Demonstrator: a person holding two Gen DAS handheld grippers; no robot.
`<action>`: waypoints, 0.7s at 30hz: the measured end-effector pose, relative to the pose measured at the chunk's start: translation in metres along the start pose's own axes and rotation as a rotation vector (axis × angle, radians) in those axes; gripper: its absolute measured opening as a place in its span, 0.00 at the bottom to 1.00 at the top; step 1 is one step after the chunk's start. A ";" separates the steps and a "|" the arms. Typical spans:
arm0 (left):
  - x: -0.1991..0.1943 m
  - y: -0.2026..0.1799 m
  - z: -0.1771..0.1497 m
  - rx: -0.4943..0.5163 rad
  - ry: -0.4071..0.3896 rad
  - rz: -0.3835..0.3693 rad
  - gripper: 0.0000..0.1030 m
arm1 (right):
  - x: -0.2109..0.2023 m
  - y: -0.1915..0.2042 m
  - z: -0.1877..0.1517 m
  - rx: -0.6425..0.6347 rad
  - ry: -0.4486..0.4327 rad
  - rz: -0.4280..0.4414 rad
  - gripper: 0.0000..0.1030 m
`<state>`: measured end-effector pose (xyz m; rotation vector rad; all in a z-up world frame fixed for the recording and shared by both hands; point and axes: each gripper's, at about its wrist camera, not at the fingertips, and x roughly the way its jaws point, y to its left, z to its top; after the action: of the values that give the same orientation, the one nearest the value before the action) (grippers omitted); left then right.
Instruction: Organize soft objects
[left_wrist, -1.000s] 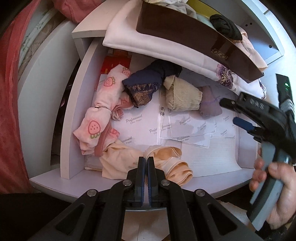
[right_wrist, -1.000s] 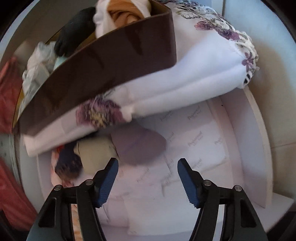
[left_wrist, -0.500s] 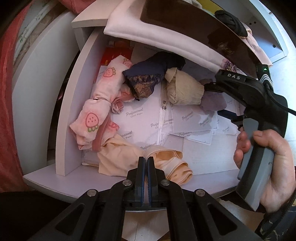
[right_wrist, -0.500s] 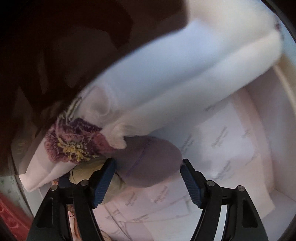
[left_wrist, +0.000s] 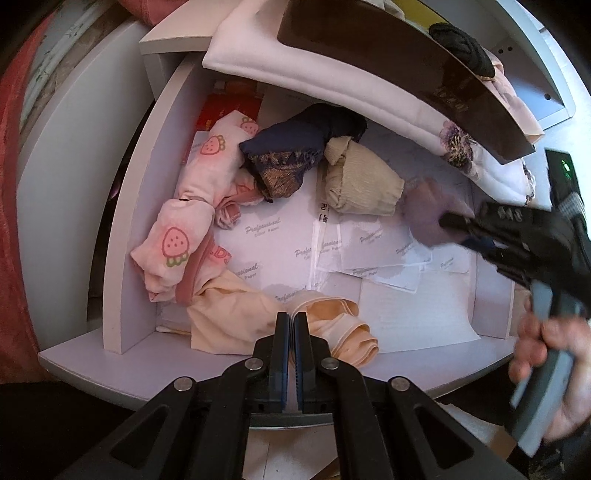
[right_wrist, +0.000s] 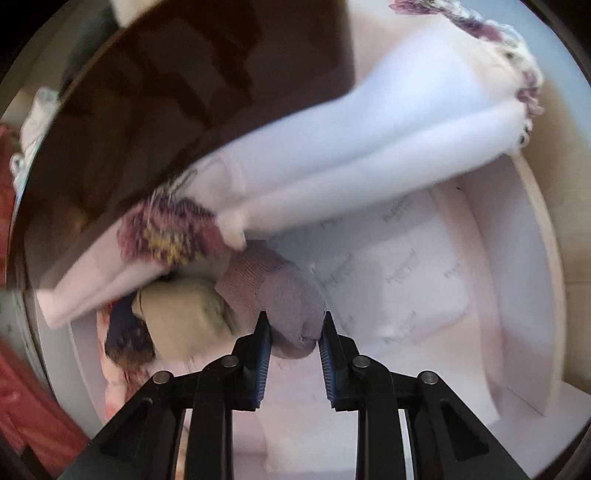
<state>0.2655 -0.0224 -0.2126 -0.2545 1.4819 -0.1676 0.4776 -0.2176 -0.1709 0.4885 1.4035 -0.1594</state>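
A white drawer (left_wrist: 122, 236) holds several rolled soft items. My right gripper (right_wrist: 294, 334) has its pads pressed on a mauve rolled sock (right_wrist: 284, 299), which the left wrist view shows blurred (left_wrist: 424, 214) at the drawer's right. Beside it lies a beige roll (left_wrist: 362, 184) (right_wrist: 181, 317), then a dark navy lace piece (left_wrist: 295, 147). A pink strawberry-print garment (left_wrist: 192, 206) lies along the left wall. A peach garment (left_wrist: 236, 314) sits at the front, just beyond my left gripper (left_wrist: 290, 321), which is shut with nothing in it.
A brown box (left_wrist: 399, 70) filled with clothes, a black roll (left_wrist: 461, 44) among them, rests on a folded white cloth with purple embroidery (left_wrist: 458, 140) that overhangs the drawer's back. White printed paper sheets (left_wrist: 277, 240) line the drawer floor. A hand (left_wrist: 546, 354) holds the right gripper's handle.
My right gripper moved down into the drawer and its jaws closed onto the mauve sock. The left gripper stayed where it was, shut.
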 end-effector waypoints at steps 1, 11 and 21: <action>0.000 0.000 0.000 -0.002 -0.002 -0.002 0.01 | -0.001 0.000 0.001 -0.002 0.011 -0.008 0.24; -0.004 0.000 0.001 0.010 -0.012 -0.012 0.01 | -0.005 -0.022 -0.036 0.002 0.107 -0.021 0.41; 0.001 0.001 0.000 0.017 0.005 0.015 0.01 | 0.029 -0.006 -0.050 -0.123 0.145 -0.126 0.85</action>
<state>0.2660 -0.0220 -0.2142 -0.2297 1.4868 -0.1685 0.4348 -0.1967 -0.2046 0.3148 1.5770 -0.1412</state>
